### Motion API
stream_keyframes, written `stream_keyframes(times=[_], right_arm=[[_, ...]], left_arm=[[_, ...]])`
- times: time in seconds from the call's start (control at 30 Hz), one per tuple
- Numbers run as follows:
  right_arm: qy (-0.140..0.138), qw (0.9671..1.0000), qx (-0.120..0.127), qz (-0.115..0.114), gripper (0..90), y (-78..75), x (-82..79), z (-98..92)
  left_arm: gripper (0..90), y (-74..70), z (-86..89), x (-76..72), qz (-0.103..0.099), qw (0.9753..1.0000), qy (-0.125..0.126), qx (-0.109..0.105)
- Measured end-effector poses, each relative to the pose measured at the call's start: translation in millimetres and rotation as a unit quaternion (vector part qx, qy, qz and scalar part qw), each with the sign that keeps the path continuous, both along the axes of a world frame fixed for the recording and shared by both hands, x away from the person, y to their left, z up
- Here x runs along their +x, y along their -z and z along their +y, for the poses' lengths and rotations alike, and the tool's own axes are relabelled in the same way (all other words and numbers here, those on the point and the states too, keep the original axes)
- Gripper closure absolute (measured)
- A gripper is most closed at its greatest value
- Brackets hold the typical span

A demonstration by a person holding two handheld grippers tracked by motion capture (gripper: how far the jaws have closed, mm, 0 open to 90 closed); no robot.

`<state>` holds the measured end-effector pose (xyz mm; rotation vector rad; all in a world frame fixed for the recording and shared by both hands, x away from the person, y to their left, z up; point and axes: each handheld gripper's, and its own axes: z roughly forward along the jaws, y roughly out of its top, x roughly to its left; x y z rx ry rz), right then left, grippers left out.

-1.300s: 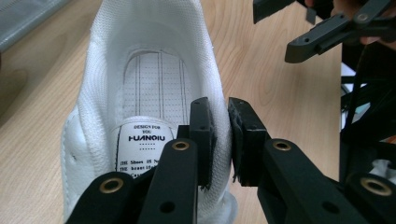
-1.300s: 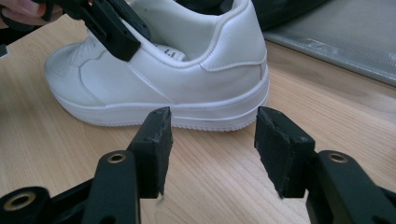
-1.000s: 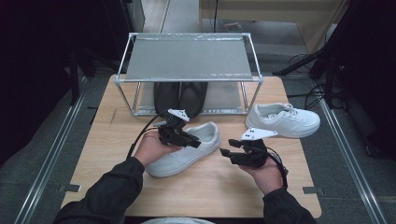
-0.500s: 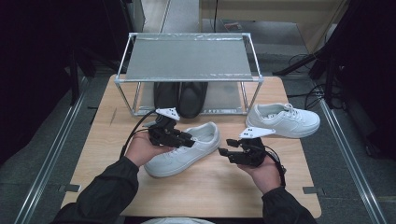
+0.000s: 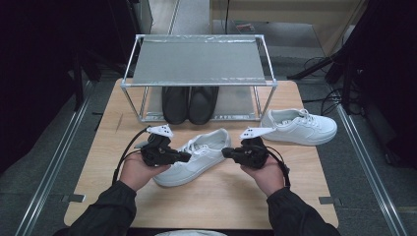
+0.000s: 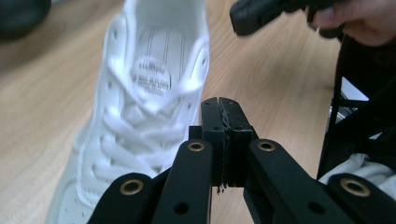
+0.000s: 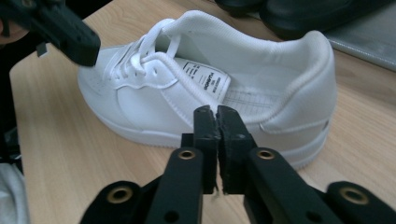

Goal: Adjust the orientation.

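White sneaker (image 5: 194,157) lies between both clamped hand-held grippers, level and untouched.

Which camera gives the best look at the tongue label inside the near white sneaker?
The right gripper view: the tongue label is sharp and close. The left gripper view shows it blurred. In the high view the near white sneaker is too small.

wooden table (image 5: 216,196) bears two white sneakers (image 5: 196,157), rack (image 5: 196,64).

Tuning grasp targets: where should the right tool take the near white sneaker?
Probably the padded heel collar of the near white sneaker, approached from the right tool side: the heel faces it, and the open rim lets one jaw slip inside.
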<state>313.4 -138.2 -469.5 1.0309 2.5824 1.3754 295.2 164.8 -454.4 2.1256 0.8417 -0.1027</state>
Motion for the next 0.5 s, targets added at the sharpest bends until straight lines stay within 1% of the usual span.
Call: stream_keyframes(times=[0.03, 0.07, 0.13, 0.2, 0.23, 0.3, 0.33, 0.4, 0.43, 0.47, 0.5], right_arm=[[-0.003, 1.0000, -0.003, -0.004, 90.0, 0.2, 2.3, 3.6], [-0.007, 0.9999, -0.007, -0.009, 90.0, -0.3, 4.1, 6.0], [-0.009, 0.9997, -0.005, -0.024, 90.0, -2.3, 8.1, 10.6], [-0.008, 0.9994, -0.002, -0.034, 90.0, -2.9, 10.8, 12.6], [-0.007, 0.9993, -0.001, -0.036, 90.0, -2.8, 12.7, 14.0], [-0.006, 0.9996, -0.002, -0.029, 90.0, -0.7, 17.1, 17.3], [-0.009, 0.9995, -0.005, -0.029, 90.0, 1.0, 19.2, 19.0], [-0.008, 0.9996, -0.010, -0.027, 90.0, 4.0, 22.3, 22.2], [-0.007, 0.9995, -0.013, -0.027, 90.0, 5.4, 23.6, 23.9], [-0.007, 0.9995, -0.015, -0.027, 90.0, 6.9, 25.1, 25.8], [-0.007, 0.9994, -0.020, -0.026, 89.9, 8.8, 26.5, 28.5]], left_arm=[[90.0, 3.1, 0.7, -0.9, 0.001, 1.0000, -0.004, 0.001], [90.0, 5.8, 0.9, -1.8, 0.000, 1.0000, -0.005, 0.007], [90.0, 9.7, 0.6, -5.8, -0.004, 0.9998, -0.006, 0.016], [90.0, 12.2, 0.1, -9.6, -0.012, 0.9997, -0.008, 0.019], [90.0, 14.7, 0.3, -11.4, -0.016, 0.9995, -0.007, 0.024], [90.0, 19.5, 0.6, -13.8, -0.016, 0.9993, -0.011, 0.030], [90.0, 24.0, 0.4, -15.1, -0.014, 0.9992, -0.012, 0.034], [90.0, 29.3, -0.3, -15.7, -0.016, 0.9984, -0.013, 0.053], [90.0, 31.0, 0.5, -15.2, -0.014, 0.9988, -0.011, 0.046], [90.0, 31.4, 1.4, -14.2, -0.009, 0.9990, -0.014, 0.041], [90.0, 32.0, 1.7, -14.4, -0.010, 0.9990, -0.014, 0.041]])
